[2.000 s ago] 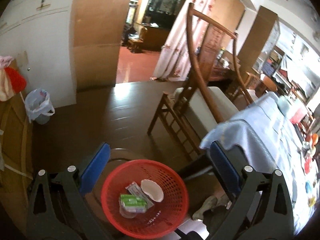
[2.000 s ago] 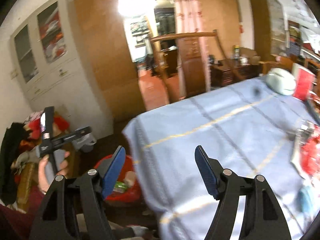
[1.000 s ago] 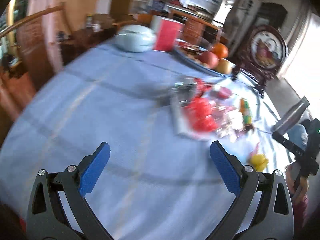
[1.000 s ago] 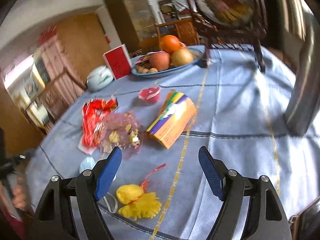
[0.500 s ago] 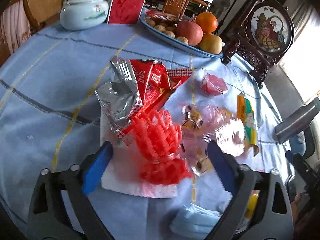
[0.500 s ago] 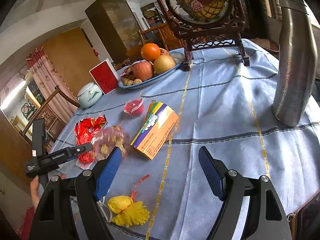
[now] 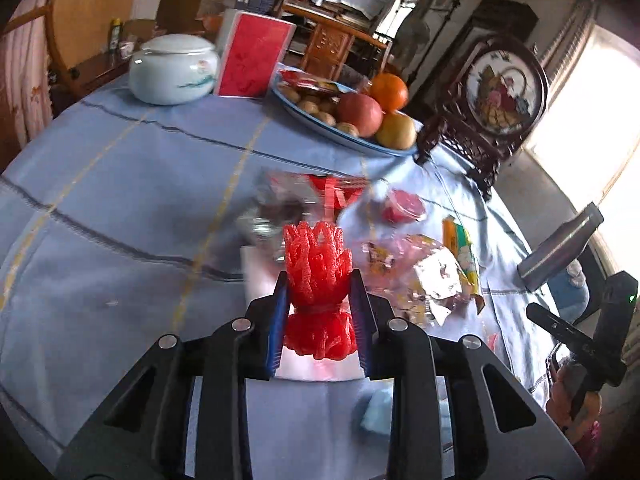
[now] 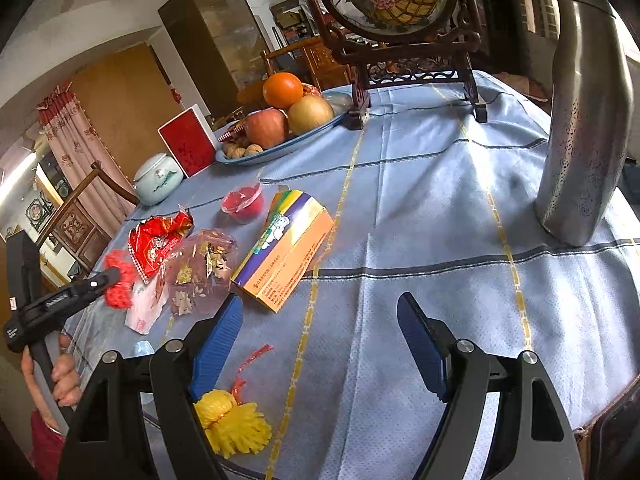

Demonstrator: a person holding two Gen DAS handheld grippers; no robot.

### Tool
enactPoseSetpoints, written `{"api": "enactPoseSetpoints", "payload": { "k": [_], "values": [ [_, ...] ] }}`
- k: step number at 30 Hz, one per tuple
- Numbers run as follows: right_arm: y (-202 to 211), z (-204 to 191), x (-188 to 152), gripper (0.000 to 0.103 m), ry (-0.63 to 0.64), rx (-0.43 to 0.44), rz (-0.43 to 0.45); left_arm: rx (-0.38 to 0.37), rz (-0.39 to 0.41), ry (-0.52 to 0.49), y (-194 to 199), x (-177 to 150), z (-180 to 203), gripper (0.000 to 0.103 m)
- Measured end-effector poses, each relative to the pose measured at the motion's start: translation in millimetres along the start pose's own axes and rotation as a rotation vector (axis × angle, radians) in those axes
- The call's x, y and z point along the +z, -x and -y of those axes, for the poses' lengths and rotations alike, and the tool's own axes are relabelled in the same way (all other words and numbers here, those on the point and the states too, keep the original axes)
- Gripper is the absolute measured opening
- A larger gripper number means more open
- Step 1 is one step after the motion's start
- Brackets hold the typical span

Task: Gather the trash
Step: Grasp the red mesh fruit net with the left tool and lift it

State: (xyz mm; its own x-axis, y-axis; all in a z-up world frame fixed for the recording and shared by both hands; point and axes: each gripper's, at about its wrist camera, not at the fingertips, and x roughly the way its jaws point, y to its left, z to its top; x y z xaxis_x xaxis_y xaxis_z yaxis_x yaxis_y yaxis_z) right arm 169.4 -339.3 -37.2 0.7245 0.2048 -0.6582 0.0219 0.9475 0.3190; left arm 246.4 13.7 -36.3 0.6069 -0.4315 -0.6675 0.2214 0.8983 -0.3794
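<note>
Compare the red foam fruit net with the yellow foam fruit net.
The red foam fruit net sits between the closing left gripper pads; the yellow foam fruit net lies untouched on the tablecloth, below the open right gripper. The red one stands upright, the yellow one flat. Both are bunched mesh sleeves.

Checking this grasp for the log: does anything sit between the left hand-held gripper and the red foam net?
Nothing visible does. The red foam net already sits between the blue pads of the left hand-held gripper, whose jaws are closing on it. The white napkin lies beneath it, not in the way.
</note>
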Motion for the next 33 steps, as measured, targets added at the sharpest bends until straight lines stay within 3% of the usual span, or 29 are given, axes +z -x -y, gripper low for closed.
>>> {"api": "enactPoseSetpoints", "payload": {
  "k": [8, 13, 16, 18, 23, 25, 27, 28, 29, 30, 33],
  "values": [
    [-3.0, -3.2, -0.8, 0.079, 0.022, -0.007, -0.008, 0.028, 0.034, 0.137, 29.8, -3.8, -54.0, 0.031],
    [-3.5, -5.0, -2.4, 0.079, 0.026, -0.003, -0.014, 0.130, 0.029, 0.176, 36.9, -10.3, -78.9, 0.031],
    [-2.7, -8.6, -3.4, 0.079, 0.042, -0.007, -0.010, 0.144, 0.004, 0.184, 34.6, -13.5, -85.6, 0.034],
    [-3.2, -9.4, -4.3, 0.079, 0.047, -0.011, -0.012, 0.155, -0.009, 0.191, 32.3, -15.4, -88.1, 0.041],
    [-1.7, -8.5, -3.6, 0.079, 0.042, -0.005, -0.010, 0.173, -0.020, 0.179, 30.6, -17.9, -85.0, 0.078],
    [-1.1, -8.9, -3.4, 0.079, 0.043, -0.002, -0.007, 0.217, -0.031, 0.154, 27.0, -18.8, -80.5, 0.082],
    [-0.9, -10.1, -3.9, 0.079, 0.049, 0.003, -0.007, 0.248, -0.040, 0.134, 23.2, -19.6, -78.3, 0.079],
    [-0.8, -11.5, -4.2, 0.078, 0.053, 0.008, -0.006, 0.255, -0.039, 0.128, 21.9, -19.2, -78.0, 0.063],
    [-0.3, -13.3, -4.6, 0.078, 0.060, 0.014, -0.003, 0.254, -0.041, 0.120, 20.4, -18.6, -77.3, 0.036],
    [0.5, -15.4, -4.7, 0.079, 0.069, 0.018, 0.003, 0.242, -0.045, 0.116, 19.1, -18.0, -77.1, 0.031],
    [3.5, -29.5, -4.8, 0.078, 0.103, 0.062, 0.022, 0.235, 0.004, 0.131, 27.8, -16.0, -79.1, 0.031]
  ]
}}
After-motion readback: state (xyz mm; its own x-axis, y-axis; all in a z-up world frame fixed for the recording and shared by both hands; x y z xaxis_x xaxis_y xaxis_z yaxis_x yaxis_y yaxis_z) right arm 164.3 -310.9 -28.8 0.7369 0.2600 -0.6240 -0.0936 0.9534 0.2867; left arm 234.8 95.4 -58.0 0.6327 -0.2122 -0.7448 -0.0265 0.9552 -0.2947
